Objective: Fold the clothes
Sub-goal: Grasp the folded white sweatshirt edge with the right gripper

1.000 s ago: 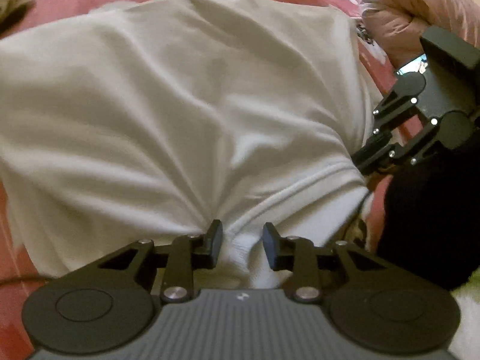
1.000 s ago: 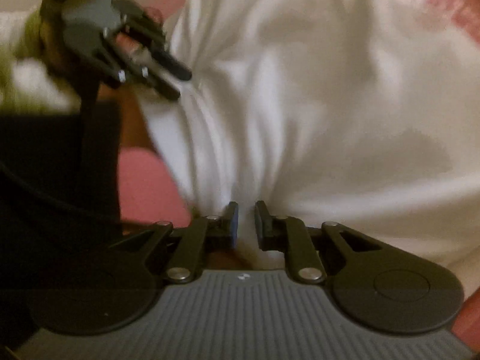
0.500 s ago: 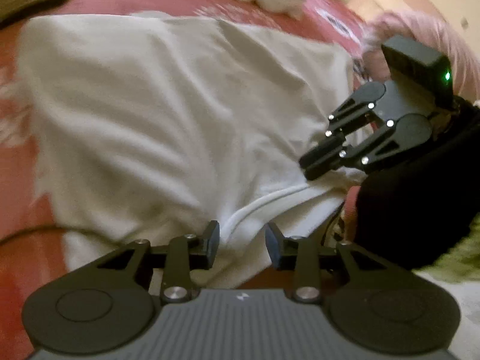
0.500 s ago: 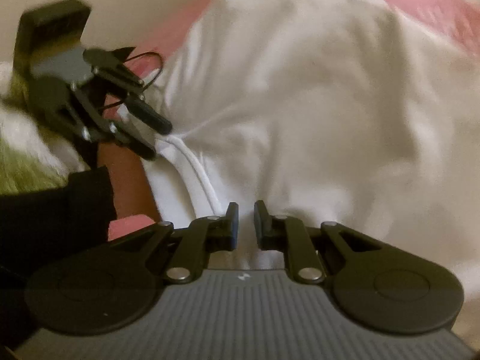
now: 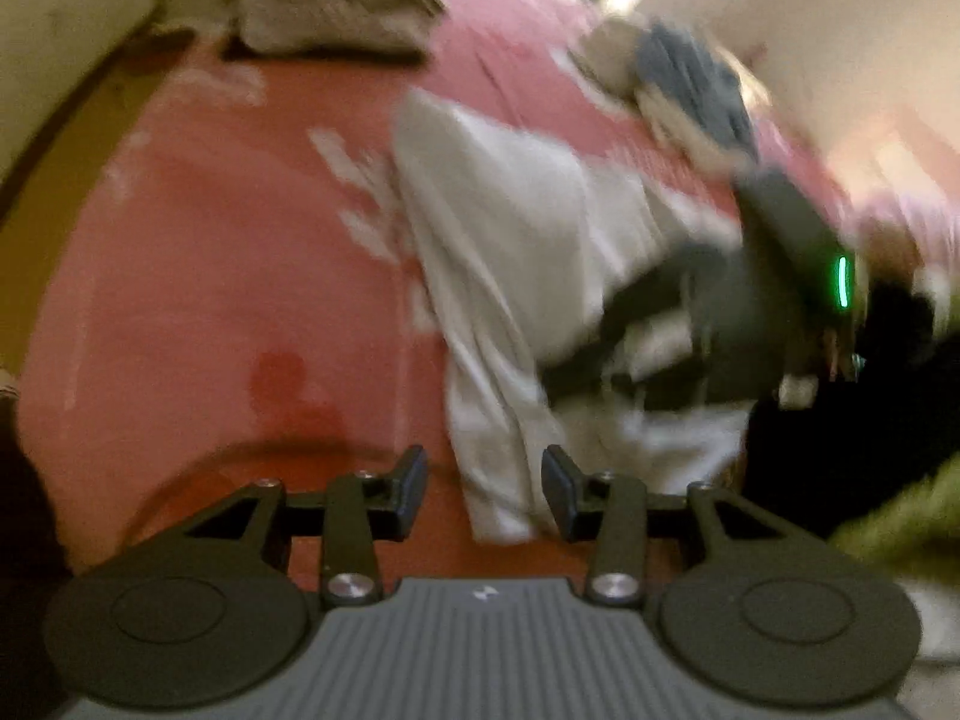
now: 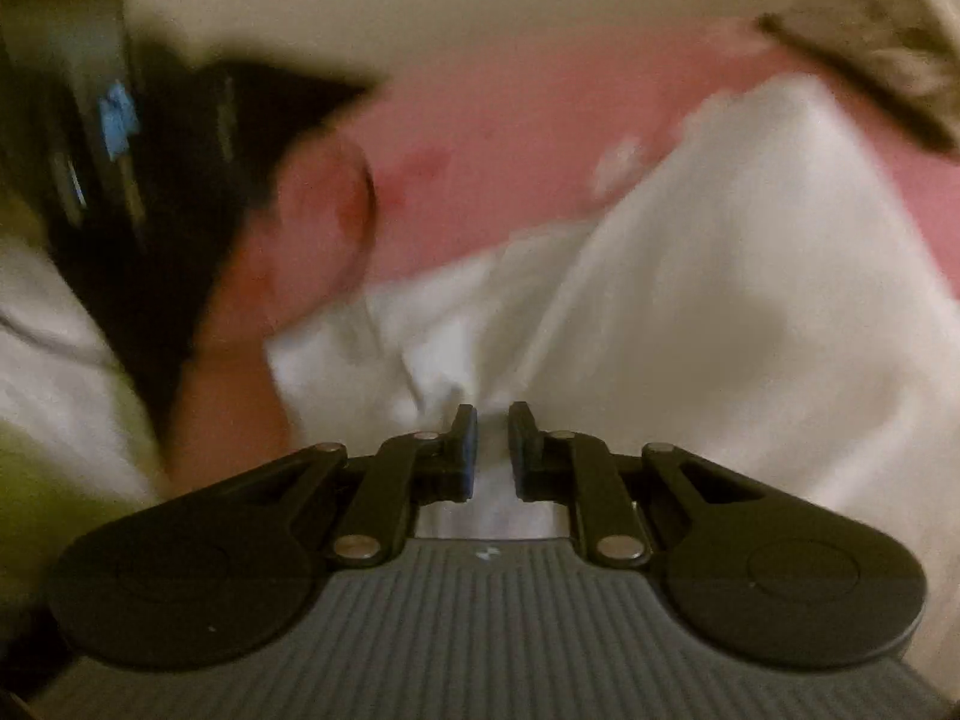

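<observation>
One fold underway: right gripper (image 6: 492,444) clenches the white shirt (image 6: 690,312), left gripper (image 5: 485,495) just opened, released (blurry), next regrasp lower centre.

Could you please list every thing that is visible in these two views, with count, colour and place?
White garment: one, white, lying on the bedcover, one edge pinched by the right gripper.
Bedcover: one, red-pink with pale marks, under the garment.
Grey blanket: one, grey, far end of the bed.
Clothes pile: one, blue-grey and pale, far right.
Left gripper: one, black, jaws just opening, cloth loose between them.
Right gripper: one, black, closed on the garment.
</observation>
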Available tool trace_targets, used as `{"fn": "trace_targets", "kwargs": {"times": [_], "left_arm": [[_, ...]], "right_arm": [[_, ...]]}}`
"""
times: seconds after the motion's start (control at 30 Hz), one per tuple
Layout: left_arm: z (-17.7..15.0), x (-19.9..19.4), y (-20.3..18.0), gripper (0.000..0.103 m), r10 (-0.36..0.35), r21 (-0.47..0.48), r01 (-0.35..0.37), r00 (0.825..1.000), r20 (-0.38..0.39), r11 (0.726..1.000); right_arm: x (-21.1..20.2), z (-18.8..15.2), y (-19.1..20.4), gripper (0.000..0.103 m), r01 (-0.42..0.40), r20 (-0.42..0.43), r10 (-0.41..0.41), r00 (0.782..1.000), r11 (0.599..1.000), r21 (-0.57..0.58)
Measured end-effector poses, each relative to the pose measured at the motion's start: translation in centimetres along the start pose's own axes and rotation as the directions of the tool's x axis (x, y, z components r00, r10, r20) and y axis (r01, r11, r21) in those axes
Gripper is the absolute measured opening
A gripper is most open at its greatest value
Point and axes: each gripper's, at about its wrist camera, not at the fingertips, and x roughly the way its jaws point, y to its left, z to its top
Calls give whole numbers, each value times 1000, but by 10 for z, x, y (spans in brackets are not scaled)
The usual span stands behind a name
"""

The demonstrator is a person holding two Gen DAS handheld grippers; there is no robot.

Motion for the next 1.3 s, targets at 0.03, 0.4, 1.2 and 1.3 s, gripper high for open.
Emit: {"fn": "trace_targets", "kwargs": {"times": [0.03,0.4,1.2,1.3], "left_arm": [[4,-2,4,46,-2,-23,2,1000,31,1000],[35,92,4,64,-76,4,76,994,-83,997],[20,94,-48,28,-184,62,181,982,45,981],[23,91,-53,26,-192,73,188,980,54,979]], "right_arm": [[-1,3,4,12,9,0,-9,1000,1000,-24],[-71,26,-54,44,27,128,-86,988,912,408],[27,80,-35,61,349,-220,-286,933,868,352],[25,74,-26,33,408,-216,-359,908,873,267]]}}
